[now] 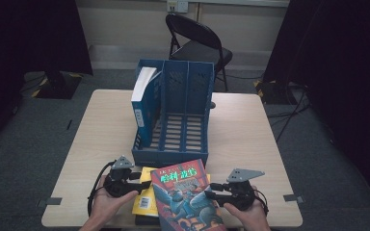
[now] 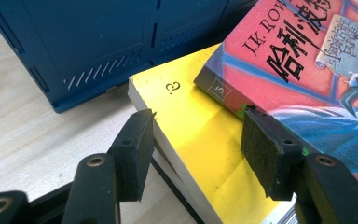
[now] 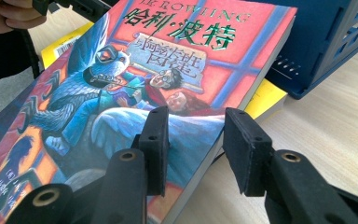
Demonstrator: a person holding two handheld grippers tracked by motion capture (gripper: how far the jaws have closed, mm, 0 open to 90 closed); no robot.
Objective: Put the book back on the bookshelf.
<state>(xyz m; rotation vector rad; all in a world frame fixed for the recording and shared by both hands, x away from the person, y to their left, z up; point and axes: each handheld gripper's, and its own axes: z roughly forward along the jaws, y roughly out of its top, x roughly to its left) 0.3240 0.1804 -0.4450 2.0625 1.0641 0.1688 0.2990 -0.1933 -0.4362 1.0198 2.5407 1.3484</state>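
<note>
1. My left gripper point(image 2: 193, 140) has its jaws apart, straddling the edge of the yellow book point(image 2: 200, 135), pads not pressing on it
2. My right gripper point(image 3: 193, 140) stands with jaws apart around the long edge of the red book point(image 3: 135, 93), no clamp that I can see
3. The red book lies askew on the yellow one, at the table's point(image 1: 250, 139) near edge
4. Just beyond stands the blue file rack point(image 1: 185, 96), a blue-spined book point(image 1: 142, 103) upright in its left slot
</note>
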